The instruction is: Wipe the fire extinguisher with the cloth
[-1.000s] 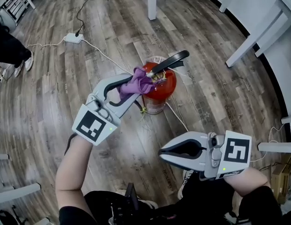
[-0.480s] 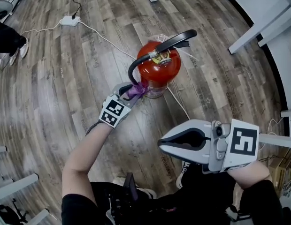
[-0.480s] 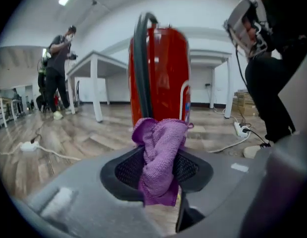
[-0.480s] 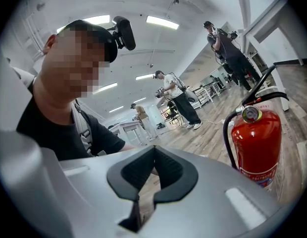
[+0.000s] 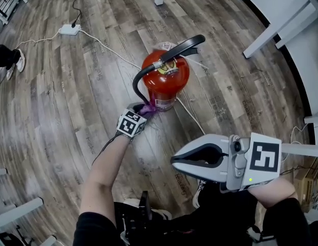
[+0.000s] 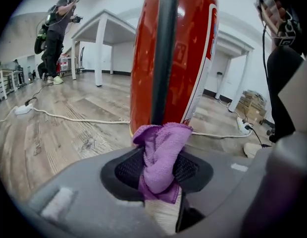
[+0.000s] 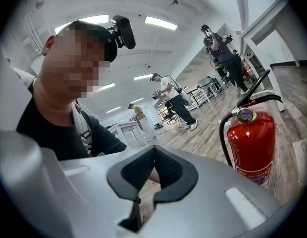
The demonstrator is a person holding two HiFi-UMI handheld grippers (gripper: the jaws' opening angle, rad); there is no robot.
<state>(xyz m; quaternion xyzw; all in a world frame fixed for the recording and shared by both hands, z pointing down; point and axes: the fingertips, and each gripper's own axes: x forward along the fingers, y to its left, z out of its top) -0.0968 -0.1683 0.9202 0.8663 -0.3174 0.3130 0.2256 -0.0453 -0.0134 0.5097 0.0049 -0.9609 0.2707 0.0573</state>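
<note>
A red fire extinguisher [image 5: 166,78] stands upright on the wood floor, with a black lever on top and a black hose [image 5: 138,83] curving down its side. My left gripper [image 5: 143,109] is low by the cylinder's base, shut on a bunched purple cloth [image 5: 148,107]. In the left gripper view the cloth [image 6: 161,152] sits between the jaws of my left gripper [image 6: 161,170] and presses against the hose [image 6: 163,53] and the red body [image 6: 193,48]. My right gripper [image 5: 174,163] is shut and empty, held near my body; its view shows the extinguisher [image 7: 251,145] off to the right.
A white power strip [image 5: 70,29] and its cable [image 5: 110,55] lie on the floor behind the extinguisher. White table legs [image 5: 274,32] stand at the right. A person's shoe [image 5: 18,60] is at the far left. Other people [image 6: 57,29] stand farther back.
My left gripper has gone down with the cloth from the extinguisher's top to its base. The right gripper has stayed where it was.
</note>
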